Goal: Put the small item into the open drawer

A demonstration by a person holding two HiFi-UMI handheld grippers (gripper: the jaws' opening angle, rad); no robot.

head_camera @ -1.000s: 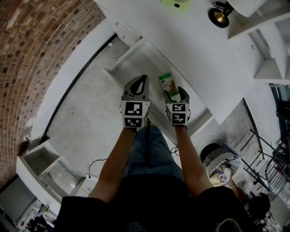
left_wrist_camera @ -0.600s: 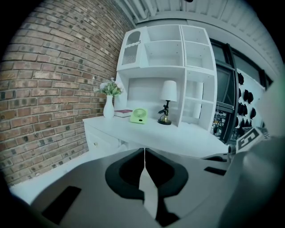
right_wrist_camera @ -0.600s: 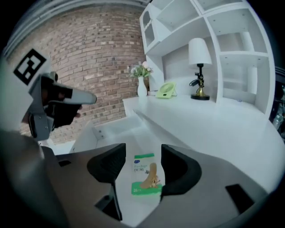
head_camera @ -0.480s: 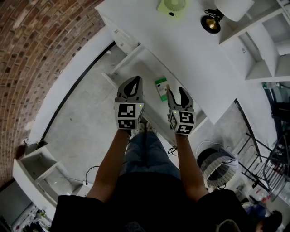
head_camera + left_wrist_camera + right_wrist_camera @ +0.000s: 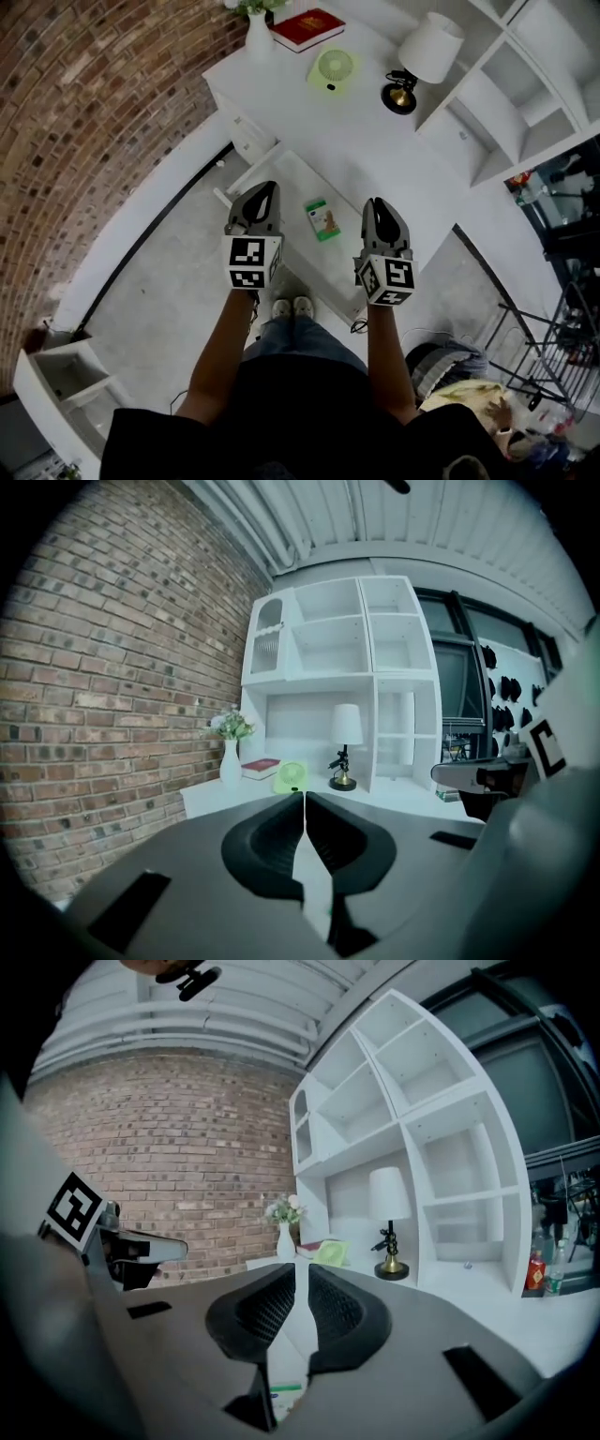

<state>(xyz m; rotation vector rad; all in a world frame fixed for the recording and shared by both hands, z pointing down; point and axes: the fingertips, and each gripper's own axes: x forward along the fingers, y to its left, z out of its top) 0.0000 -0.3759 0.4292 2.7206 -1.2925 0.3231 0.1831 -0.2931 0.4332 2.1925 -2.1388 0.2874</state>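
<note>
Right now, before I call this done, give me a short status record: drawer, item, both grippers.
drawer: open, pulled out from the white desk
small item: green pack, lying flat inside the drawer
left gripper: fingers together, empty, to the left of the item, not touching it
right gripper: fingers closing, nothing between them, to the right of the item, not touching it
task state: item appears placed; neither gripper holds anything
</note>
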